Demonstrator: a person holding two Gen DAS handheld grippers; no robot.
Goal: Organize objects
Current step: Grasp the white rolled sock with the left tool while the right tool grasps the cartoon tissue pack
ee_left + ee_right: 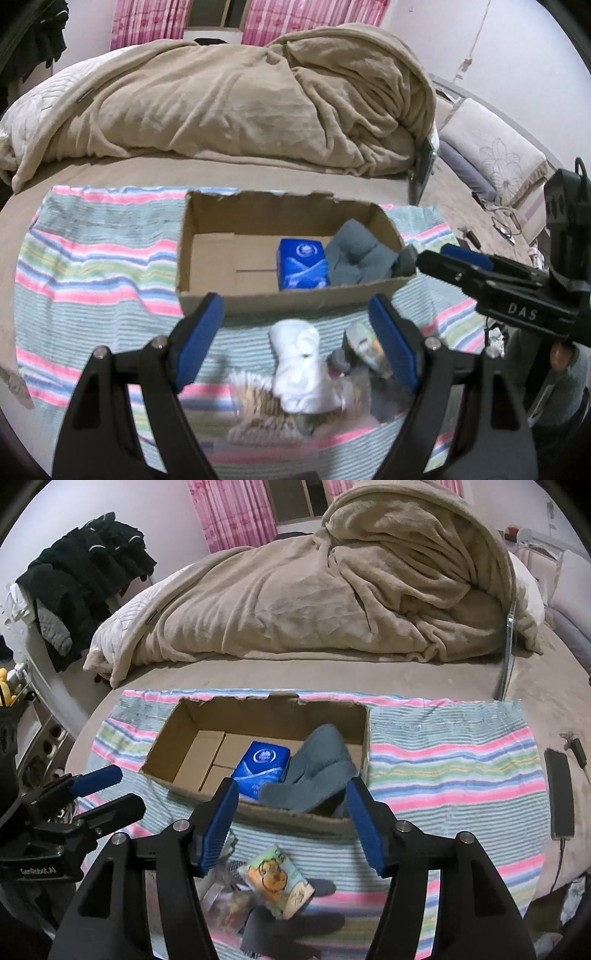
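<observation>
My left gripper is wide open, nothing btwn the blue pads; it hangs over the near pile on the striped towel. Directly under the gap: a white rolled cloth, w/ a clear bag of cotton swabs at its 8 o'clock, touching it. At the cloth's 2 o'clock, a small cartoon-print pack lies close against my right-side pad; can't tell if they touch.

Cardboard box sits on the towel at 12 o'clock from that pile, top open, edges torn. Inside, toward the box's right half: a blue tissue pack, and just beside it at 3 o'clock a grey folded cloth leaning on the right wall. Left half of the box floor is bare cardboard.

My right gripper is also spread wide, holding nothing. In the left wrist view it pokes in from 3 o'clock, tips at the box's near right corner. In its own view the grey cloth is at 12 o'clock just past the pads, the cartoon pack is at 6 o'clock on the towel, tilted, w/ a dark grey item below it, blurred, can't ID.

Beige blanket bunched at 12 o'clock beyond the box. Black phone at 3 o'clock, off the towel's edge, on the bed.
</observation>
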